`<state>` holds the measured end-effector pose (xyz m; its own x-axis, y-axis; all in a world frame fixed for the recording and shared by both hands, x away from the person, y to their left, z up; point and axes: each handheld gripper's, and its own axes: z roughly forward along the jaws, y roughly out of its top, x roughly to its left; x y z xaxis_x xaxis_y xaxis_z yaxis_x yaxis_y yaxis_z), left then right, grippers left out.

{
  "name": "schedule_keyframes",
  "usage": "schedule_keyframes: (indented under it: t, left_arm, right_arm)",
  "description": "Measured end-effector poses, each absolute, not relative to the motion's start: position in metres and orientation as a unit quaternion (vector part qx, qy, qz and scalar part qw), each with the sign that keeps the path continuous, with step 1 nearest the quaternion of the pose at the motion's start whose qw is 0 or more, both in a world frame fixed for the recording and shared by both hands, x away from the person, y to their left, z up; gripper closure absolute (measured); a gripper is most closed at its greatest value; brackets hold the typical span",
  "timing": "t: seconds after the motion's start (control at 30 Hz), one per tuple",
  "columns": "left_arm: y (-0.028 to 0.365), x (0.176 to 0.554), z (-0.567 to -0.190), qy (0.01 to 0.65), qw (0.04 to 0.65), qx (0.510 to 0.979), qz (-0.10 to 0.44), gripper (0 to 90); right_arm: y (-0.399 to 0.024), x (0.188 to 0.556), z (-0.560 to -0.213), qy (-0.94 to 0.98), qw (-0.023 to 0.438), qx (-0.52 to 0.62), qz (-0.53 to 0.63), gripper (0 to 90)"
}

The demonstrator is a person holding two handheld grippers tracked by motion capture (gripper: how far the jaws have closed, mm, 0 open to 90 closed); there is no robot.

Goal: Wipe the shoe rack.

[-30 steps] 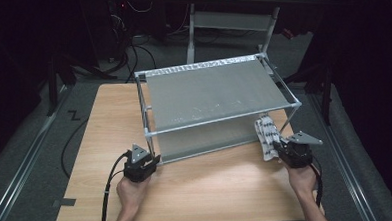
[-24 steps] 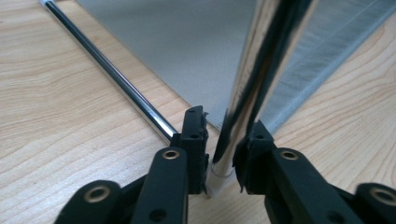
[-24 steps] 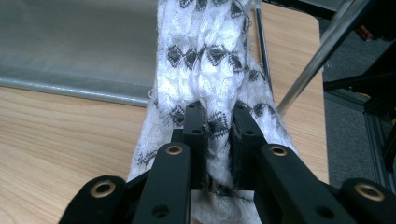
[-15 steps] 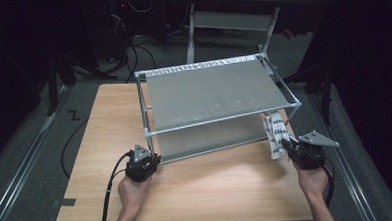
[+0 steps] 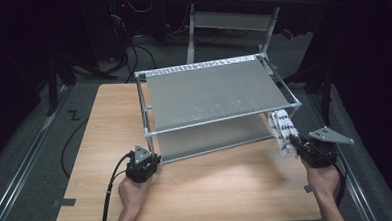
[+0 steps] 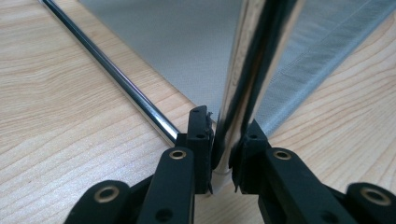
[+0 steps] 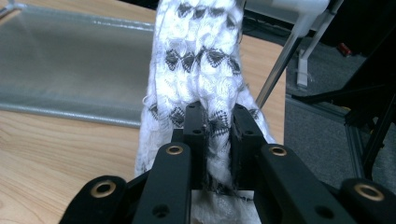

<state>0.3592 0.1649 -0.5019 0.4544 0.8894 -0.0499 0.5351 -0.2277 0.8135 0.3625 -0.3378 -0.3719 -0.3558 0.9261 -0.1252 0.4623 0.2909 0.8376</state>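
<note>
A two-tier metal rack [image 5: 219, 120] with grey fabric shelves stands on the wooden table [image 5: 212, 190]. My left gripper [image 5: 152, 160] is at its front-left corner. In the left gripper view, the gripper [image 6: 223, 140] is shut on the upright chrome leg [image 6: 247, 70], just above the tabletop. My right gripper [image 5: 296, 145] is at the rack's front-right corner, shut on a white cloth with a black pattern [image 5: 283, 129]. In the right gripper view the cloth [image 7: 201, 56] stands up between the pads of the gripper [image 7: 217, 121] and bunches below them.
The lower grey shelf [image 7: 70, 60] lies left of the cloth in the right gripper view. A thin chrome rail [image 6: 112, 79] runs along the table by the left gripper. Past the table's right edge are a dark floor and a frame [image 7: 364, 116]. Cables trail from both grippers.
My right gripper has lifted the cloth and carried it to the right, beside the rack's front-right post. My left gripper has stayed at the front-left leg.
</note>
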Motion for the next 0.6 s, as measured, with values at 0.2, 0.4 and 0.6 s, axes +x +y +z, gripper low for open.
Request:
schedule_keyframes:
  t: [0.2,0.4,0.6]
  left_arm:
    - [0.165,0.359,-0.502,0.473,0.404,0.752,0.219,79.2]
    - [0.165,0.359,-0.502,0.472,0.405,0.752,0.218,79.2]
    - [0.165,0.359,-0.502,0.473,0.405,0.751,0.218,79.2]
  right_arm:
    - [-0.342,0.356,-0.360,0.736,0.320,0.471,0.367,80.0]
    - [-0.348,0.347,-0.347,0.727,0.331,0.469,0.377,79.9]
    - [-0.346,0.350,-0.329,0.724,0.339,0.460,0.386,79.9]
